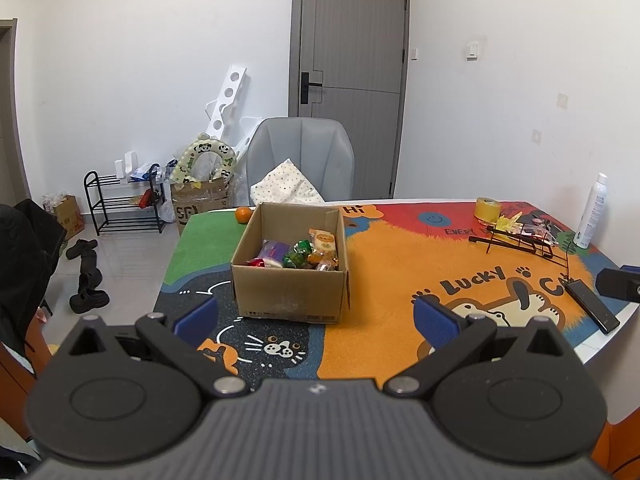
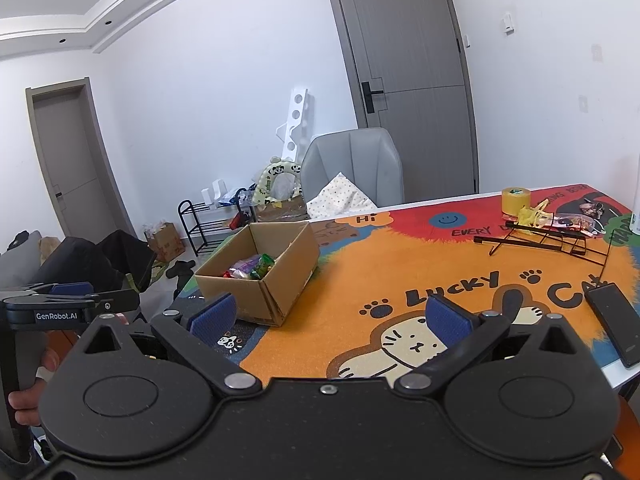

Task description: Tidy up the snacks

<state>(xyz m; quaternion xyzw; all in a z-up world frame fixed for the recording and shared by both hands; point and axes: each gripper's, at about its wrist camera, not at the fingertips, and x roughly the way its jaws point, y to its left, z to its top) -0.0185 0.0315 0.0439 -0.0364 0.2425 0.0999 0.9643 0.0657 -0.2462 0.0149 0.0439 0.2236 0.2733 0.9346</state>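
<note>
A: Status? Snacks are all in the open brown cardboard box [image 1: 289,276], at 11 o'clock from the left gripper [image 1: 316,316]. Mat around it is bare, apart from one orange fruit [image 1: 243,215] just behind the box's far-left corner.

B: Both grippers idle. Left gripper's blue pads spread wide, nothing between. Right gripper [image 2: 332,318] same: jaws apart, empty, hovering over the colourful cartoon-cat table mat [image 2: 400,276].

A: So which step?

B: My read: between picks, or near the end. Next move probably calls for checking the far-right clutter by the collapsed black wire rack [image 1: 516,242] at 1 o'clock; yellow and clear wrappers there could be snacks, can't tell.

A: Counts?

B: One box, one fruit, one rack, one yellow tape roll [image 1: 487,208], one white spray bottle [image 1: 591,212], one black phone-like slab [image 1: 592,306]. Wrapped snacks in box [image 1: 300,255]: roughly six visible, overlapping, exact count unclear.

A: Right gripper is farther from the box; it sits at its 10 o'clock.
</note>
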